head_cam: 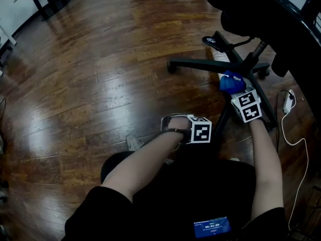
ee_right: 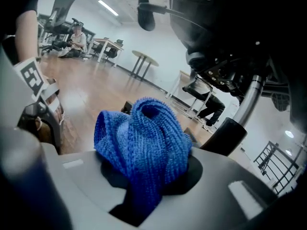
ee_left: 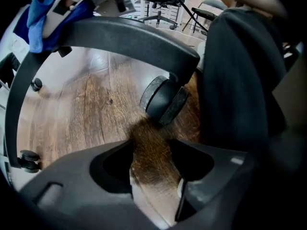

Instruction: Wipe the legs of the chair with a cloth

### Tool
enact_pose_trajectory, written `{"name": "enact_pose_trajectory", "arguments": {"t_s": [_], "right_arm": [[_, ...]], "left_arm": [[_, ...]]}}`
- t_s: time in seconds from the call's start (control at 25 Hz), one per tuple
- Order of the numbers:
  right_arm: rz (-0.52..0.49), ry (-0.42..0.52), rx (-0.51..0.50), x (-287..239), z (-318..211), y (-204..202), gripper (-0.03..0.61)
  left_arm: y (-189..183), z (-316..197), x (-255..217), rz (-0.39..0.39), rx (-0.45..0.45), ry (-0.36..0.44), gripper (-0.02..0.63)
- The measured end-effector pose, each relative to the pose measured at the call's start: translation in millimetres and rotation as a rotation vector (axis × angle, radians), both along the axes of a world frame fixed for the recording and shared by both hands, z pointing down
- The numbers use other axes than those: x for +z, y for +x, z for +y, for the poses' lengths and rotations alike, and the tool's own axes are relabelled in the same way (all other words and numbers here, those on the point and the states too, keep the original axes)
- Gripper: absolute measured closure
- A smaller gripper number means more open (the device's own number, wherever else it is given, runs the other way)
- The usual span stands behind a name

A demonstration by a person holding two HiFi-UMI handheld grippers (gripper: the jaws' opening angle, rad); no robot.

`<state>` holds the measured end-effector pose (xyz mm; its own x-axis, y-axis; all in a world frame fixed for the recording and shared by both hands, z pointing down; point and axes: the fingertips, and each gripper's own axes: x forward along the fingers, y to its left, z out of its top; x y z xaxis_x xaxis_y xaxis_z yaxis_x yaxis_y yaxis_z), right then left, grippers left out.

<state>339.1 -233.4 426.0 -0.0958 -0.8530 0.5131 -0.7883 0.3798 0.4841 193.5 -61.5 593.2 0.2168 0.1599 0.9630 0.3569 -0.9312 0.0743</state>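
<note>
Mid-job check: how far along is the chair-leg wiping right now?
Done: the blue cloth is gripped in the right hand-held gripper. In hand: the cloth is at the hub end of a chair leg, though contact is unclear. The left hand-held gripper is open and empty beside that leg's caster. Left: no leg looks visibly wiped, so treat the other legs as pending.

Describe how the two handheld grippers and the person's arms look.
Both the left gripper and right gripper have smooth grey moulded bodies with dark recesses by the jaws. Each carries a white cube with black square markers: the left cube, the right cube. The left forearm and right forearm wear no sleeves.
</note>
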Motion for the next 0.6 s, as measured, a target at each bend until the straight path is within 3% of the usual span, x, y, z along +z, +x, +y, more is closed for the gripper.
{"name": "enact_pose_trajectory", "arguments": {"t_s": [0.16, 0.4, 0.6], "right_arm": [[0.011, -0.072, -0.125, 21, 48, -41, 0.494], [-0.002, -0.210, -0.366, 50, 132, -114, 0.494], [0.071, -0.231, -0.399, 52, 135, -118, 0.480]], "left_arm": [[-10, -3, -3, -0.010, -0.024, 0.006, 0.357], [-1, -2, -2, 0.055, -0.039, 0.010, 0.359], [0, -2, -3, 0.056, -0.054, 0.007, 0.359]]}}
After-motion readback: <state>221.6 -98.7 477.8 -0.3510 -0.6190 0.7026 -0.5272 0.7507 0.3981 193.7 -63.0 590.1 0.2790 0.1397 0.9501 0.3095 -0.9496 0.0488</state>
